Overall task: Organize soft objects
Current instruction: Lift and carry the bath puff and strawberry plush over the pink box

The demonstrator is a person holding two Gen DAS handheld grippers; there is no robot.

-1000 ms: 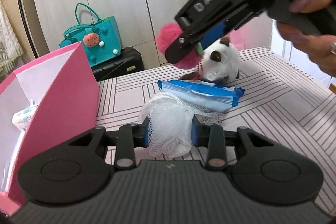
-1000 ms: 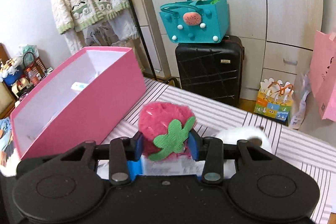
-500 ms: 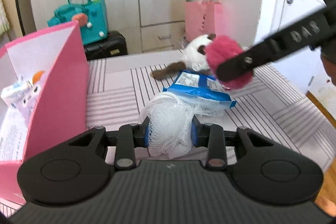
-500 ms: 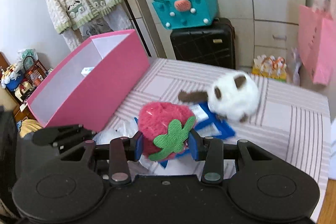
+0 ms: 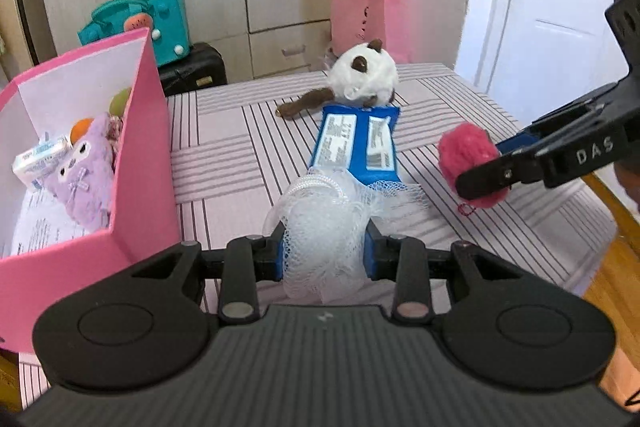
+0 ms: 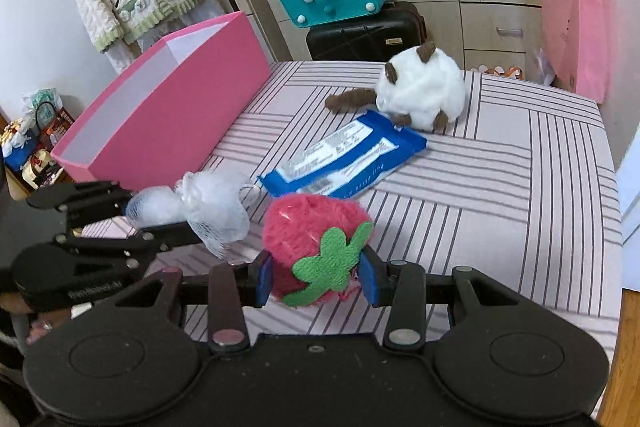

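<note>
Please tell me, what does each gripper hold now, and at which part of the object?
The left gripper pinches the white mesh sponge across its bunched middle. The right gripper clamps the pink strawberry plush at its sides, near the green leaf end.

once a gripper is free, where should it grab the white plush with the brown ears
Probably the round white body of the white plush, from above, fingers straddling its width. It lies free on the table, and the bulk is soft and compressible. The thin brown limb would dangle, and the blue packet crowds its near side.
</note>
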